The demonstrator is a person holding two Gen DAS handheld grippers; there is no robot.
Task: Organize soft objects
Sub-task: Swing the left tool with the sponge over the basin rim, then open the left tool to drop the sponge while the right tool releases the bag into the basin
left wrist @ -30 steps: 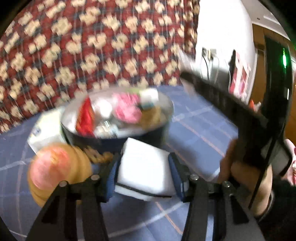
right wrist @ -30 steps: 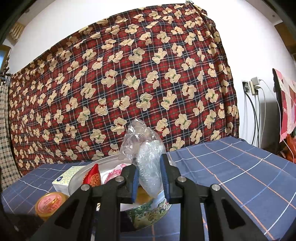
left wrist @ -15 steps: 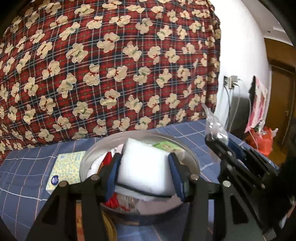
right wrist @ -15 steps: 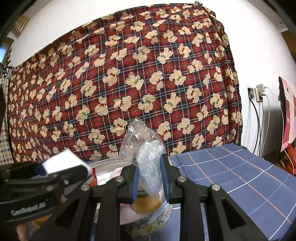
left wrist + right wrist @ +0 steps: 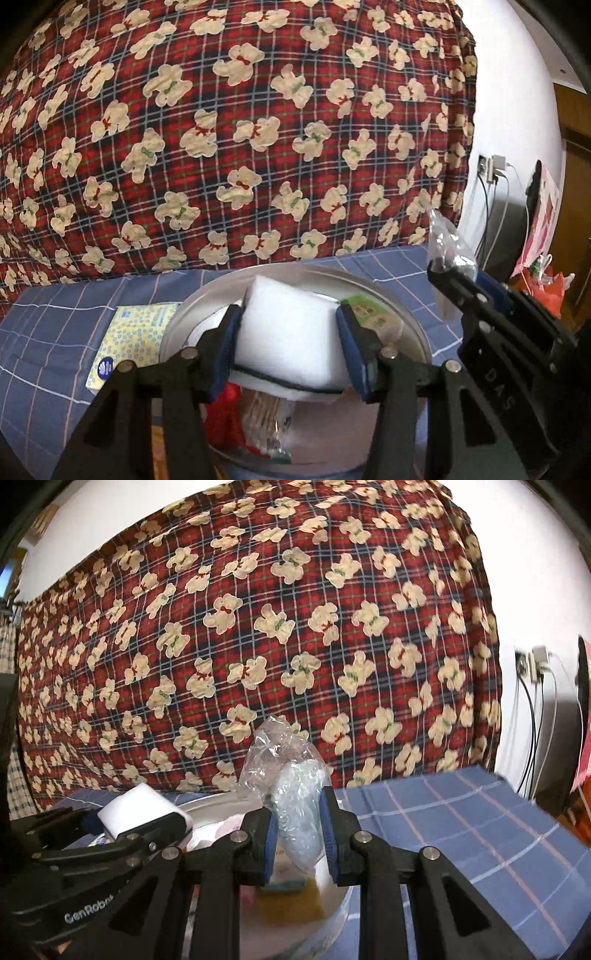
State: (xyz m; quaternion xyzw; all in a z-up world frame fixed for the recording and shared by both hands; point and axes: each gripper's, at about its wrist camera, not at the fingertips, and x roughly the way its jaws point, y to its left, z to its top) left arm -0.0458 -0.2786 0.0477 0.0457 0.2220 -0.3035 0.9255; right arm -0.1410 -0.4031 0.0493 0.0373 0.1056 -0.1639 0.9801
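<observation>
We see a white sponge block [image 5: 291, 332] with a dark underside layer, tilted, held above a round metal tin [image 5: 402, 321] of packets; beside it, a crumpled clear plastic bag [image 5: 295, 797] stands upright over the tin's rim.

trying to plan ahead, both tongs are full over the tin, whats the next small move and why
Probably lower the left tongs slightly and open them: the white sponge they pinch already hangs over the round tin. The right tongs, shut on the plastic bag, can wait.
</observation>
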